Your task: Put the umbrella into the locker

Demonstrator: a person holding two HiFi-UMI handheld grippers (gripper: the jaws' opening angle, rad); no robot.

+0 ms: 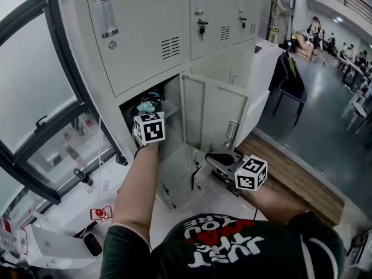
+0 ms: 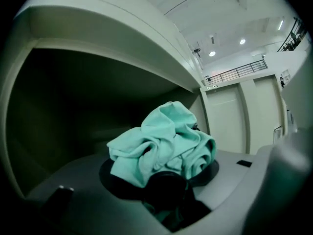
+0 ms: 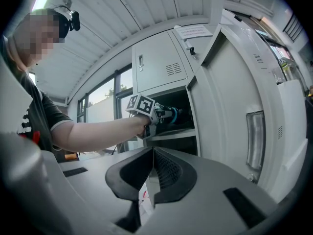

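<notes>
Nearest to the person, the right gripper [image 1: 216, 160] was held low before the locker [image 1: 145, 34]. Its ribbed black pads were pressed together with nothing between them. At 4 o'clock from it lay a wooden platform [image 1: 296, 182] of brown planks. Beyond that, a smooth grey floor [image 1: 325, 132] ran toward 2 o'clock into a long hall with chairs and tables. At 9 o'clock stood a large window [image 1: 35, 97] in a dark frame.

The locker was of pale grey painted metal, smooth, with small vent slits and clear handles. One flat door [image 1: 212, 118] stood open beside a compartment that was dark inside.

At 11 o'clock from the right gripper, the left gripper [image 1: 145, 115] was stretched level into this open compartment. Its jaws pinched the umbrella [image 2: 161, 141], a folded one of teal cloth, soft and crumpled in loose folds, with a black part just at the jaws. The umbrella was inside the compartment, straight ahead of the left gripper at 12 o'clock. Whether it touched the shelf below could not be told.
</notes>
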